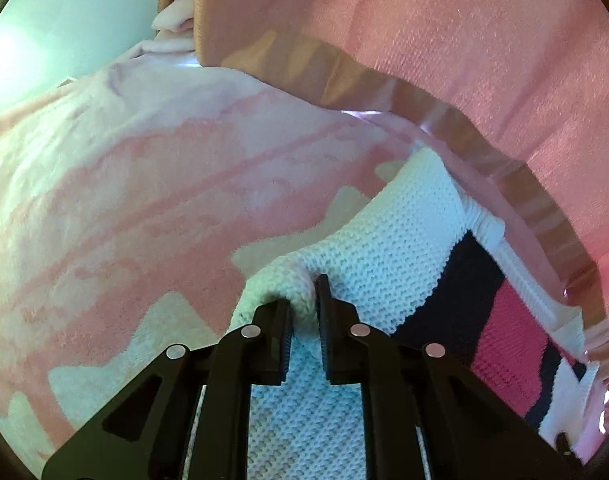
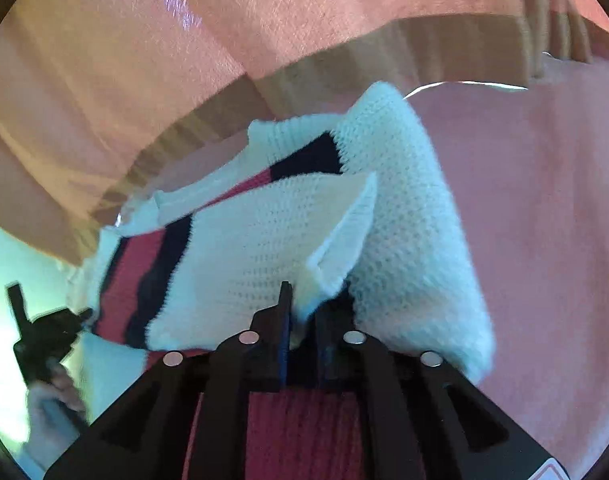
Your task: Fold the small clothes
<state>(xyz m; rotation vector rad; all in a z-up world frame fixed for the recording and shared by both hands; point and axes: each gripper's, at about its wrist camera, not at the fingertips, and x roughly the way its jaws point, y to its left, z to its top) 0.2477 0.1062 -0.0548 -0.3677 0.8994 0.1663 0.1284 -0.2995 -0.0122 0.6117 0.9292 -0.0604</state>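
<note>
A small knitted sweater (image 1: 388, 264), white with navy and pink-red stripes, lies on a pink and white fleece blanket (image 1: 144, 184). My left gripper (image 1: 304, 304) is shut on a bunched white fold of the sweater. In the right wrist view the sweater (image 2: 244, 240) is lifted and partly folded, a white ribbed edge turned up. My right gripper (image 2: 302, 308) is shut on a white edge of the sweater. The left gripper (image 2: 48, 336) shows at the far left, held by a hand, at the sweater's other end.
A pink curtain (image 1: 464, 40) with a tan band hangs behind the blanket and also shows in the right wrist view (image 2: 184, 40). Plain pink blanket (image 2: 544, 240) spreads to the right of the sweater. A pale wall (image 1: 64, 8) is at the upper left.
</note>
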